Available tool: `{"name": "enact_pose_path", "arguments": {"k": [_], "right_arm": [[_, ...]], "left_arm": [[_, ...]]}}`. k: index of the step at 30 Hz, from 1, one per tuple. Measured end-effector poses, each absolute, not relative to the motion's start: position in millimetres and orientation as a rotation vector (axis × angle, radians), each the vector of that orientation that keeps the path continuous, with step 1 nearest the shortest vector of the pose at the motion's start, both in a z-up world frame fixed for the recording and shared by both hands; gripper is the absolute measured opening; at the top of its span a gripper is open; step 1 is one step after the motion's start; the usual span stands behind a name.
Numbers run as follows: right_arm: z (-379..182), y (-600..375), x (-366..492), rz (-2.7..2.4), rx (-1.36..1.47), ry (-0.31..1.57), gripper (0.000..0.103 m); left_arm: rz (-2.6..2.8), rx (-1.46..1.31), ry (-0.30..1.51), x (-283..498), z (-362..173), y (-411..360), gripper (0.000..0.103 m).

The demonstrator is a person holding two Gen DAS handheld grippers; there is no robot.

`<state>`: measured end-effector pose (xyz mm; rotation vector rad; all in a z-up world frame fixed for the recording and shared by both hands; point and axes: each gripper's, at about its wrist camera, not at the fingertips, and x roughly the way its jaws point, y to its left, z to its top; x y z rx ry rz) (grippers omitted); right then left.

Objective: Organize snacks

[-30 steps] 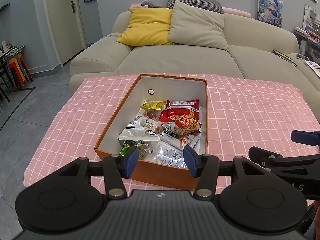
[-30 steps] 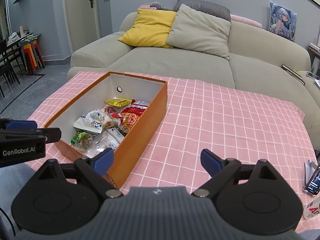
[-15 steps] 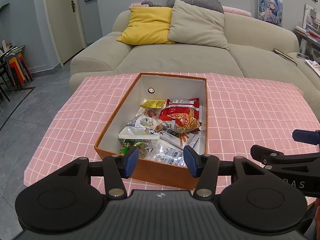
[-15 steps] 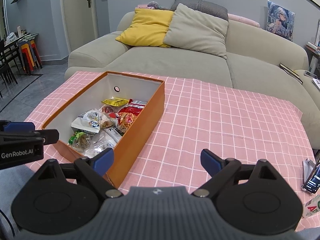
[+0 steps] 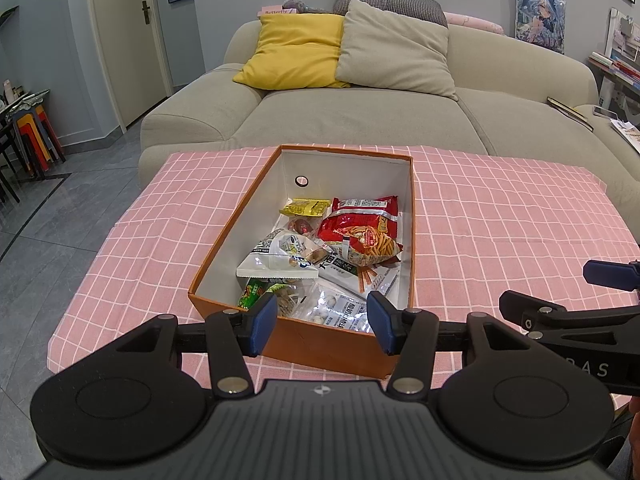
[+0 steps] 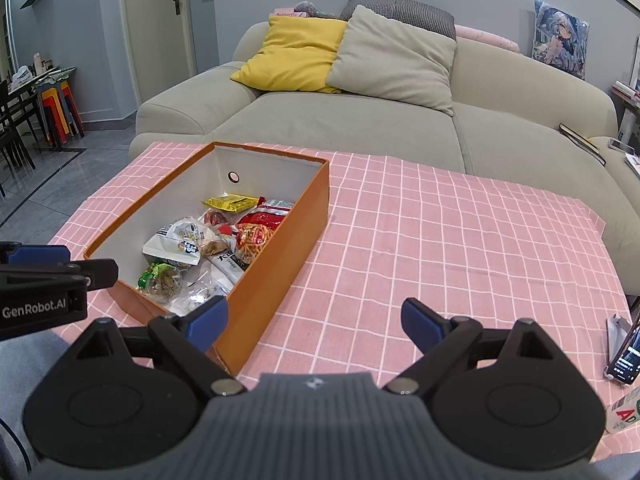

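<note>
An orange box (image 5: 224, 252) (image 6: 280, 252) with white inner walls stands on the pink checked tablecloth. Inside lie several snack packs: a red bag of sticks (image 5: 362, 226) (image 6: 258, 232), a small yellow pack (image 5: 306, 207) (image 6: 230, 203), a white bag (image 5: 280, 256) (image 6: 180, 240) and a green pack (image 5: 252, 294) (image 6: 158, 276). My left gripper (image 5: 322, 322) hovers open before the box's near wall, nothing between its blue pads. My right gripper (image 6: 314, 322) is open wide over the cloth, just right of the box's near corner, and empty.
A beige sofa (image 5: 360, 116) with a yellow cushion (image 5: 296, 52) and a beige cushion stands behind the table. A phone on a stand (image 6: 626, 350) and a small carton (image 6: 624, 412) sit at the table's right edge. Stacked stools (image 6: 60, 108) are far left.
Both views have shifted very slightly; the box and snacks lie as before, and both grippers keep the same opening.
</note>
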<state>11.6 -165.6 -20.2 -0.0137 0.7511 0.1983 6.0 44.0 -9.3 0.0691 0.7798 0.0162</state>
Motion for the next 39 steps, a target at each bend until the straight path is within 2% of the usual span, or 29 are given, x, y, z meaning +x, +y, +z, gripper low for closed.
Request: {"name": "enact_pose_path", "arguments": {"k": [24, 29, 39], "right_arm": [[-21.5, -165.8, 12.0, 0.2, -0.011, 0.756, 0.09], [-21.4, -165.7, 12.1, 0.2, -0.011, 0.756, 0.09], [-21.4, -165.4, 12.2, 0.199, -0.011, 0.757, 0.09]], "left_arm": [[0.016, 0.069, 0.787, 6.6, -10.5, 45.2, 0.061], [-0.001, 0.071, 0.772, 5.4, -9.5, 44.9, 0.066], [-0.005, 0.077, 0.766, 6.8, -8.3, 43.6, 0.07]]}}
